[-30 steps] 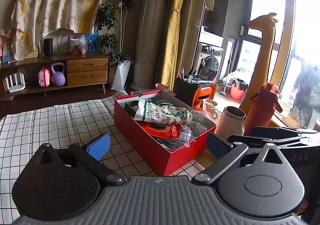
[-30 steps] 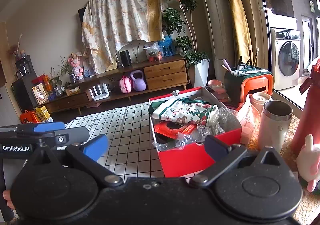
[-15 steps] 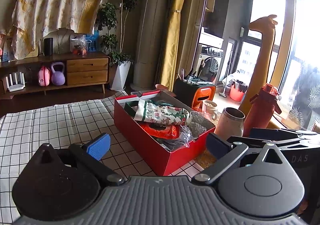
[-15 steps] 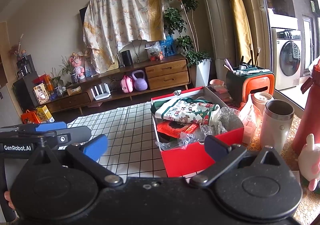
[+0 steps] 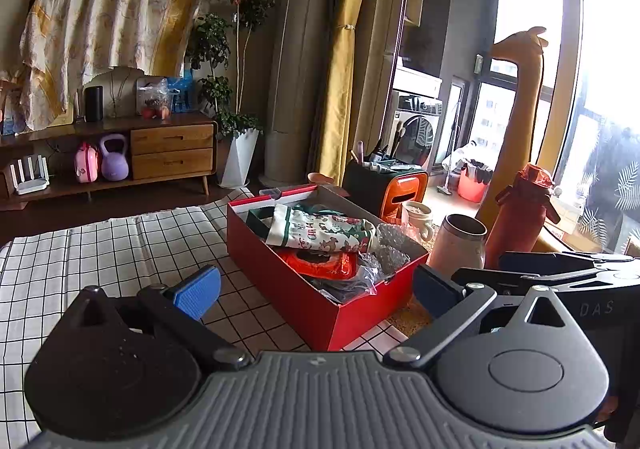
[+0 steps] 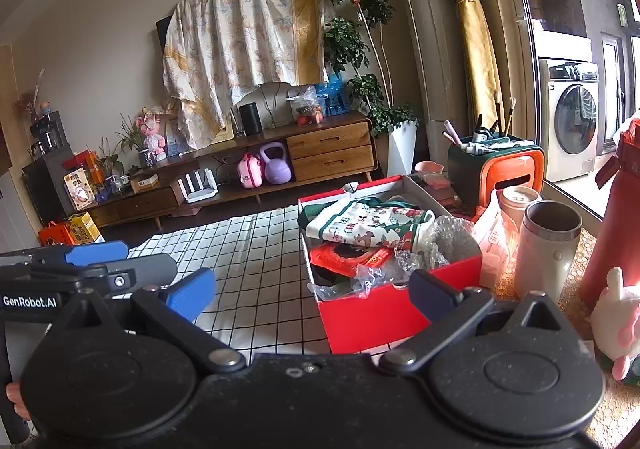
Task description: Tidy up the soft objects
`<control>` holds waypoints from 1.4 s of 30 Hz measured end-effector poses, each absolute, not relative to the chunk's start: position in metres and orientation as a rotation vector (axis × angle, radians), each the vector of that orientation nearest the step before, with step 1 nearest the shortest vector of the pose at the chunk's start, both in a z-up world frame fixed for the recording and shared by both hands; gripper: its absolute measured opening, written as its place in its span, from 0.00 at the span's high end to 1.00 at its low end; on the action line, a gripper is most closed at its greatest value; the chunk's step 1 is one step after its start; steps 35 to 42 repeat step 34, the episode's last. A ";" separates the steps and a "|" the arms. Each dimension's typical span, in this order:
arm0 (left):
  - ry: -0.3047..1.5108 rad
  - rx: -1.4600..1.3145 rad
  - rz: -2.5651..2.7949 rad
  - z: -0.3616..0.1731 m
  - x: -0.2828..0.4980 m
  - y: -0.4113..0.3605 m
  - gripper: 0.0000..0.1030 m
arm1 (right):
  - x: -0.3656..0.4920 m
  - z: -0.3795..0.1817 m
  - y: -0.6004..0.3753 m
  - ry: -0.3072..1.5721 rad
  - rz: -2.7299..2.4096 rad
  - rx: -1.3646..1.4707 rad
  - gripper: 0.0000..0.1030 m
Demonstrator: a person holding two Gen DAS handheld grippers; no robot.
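Both grippers hover above the checked tablecloth (image 5: pixel 100 249) with fingers spread wide and nothing held: left gripper (image 5: pixel 316 289), right gripper (image 6: pixel 312 295), side by side. Red box (image 5: pixel 352 313) sits open at the table's right edge where the cloth ends, holding a Christmas-print cloth (image 5: pixel 320 233) on top at the far end, a red packet (image 5: pixel 320 263) under it and crumpled clear plastic (image 5: pixel 384 249) at the near right corner. Just right of the box, off the cloth, stand a steel tumbler (image 6: pixel 548 245) and red bottle (image 5: pixel 518 221).
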State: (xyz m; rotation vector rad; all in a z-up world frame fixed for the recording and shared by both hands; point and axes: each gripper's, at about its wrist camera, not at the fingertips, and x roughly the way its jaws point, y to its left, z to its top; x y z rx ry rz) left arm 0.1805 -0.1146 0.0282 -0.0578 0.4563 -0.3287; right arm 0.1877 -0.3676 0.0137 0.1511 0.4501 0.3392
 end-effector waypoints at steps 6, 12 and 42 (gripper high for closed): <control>0.469 -0.059 -0.323 0.027 0.182 -0.115 0.00 | 0.187 0.014 -0.368 0.452 0.340 0.150 0.00; 0.466 -0.055 -0.322 0.027 0.181 -0.115 0.00 | 0.186 0.014 -0.368 0.449 0.340 0.146 0.00; 0.473 -0.069 -0.318 0.025 0.177 -0.113 0.00 | 0.186 0.012 -0.369 0.461 0.333 0.132 0.00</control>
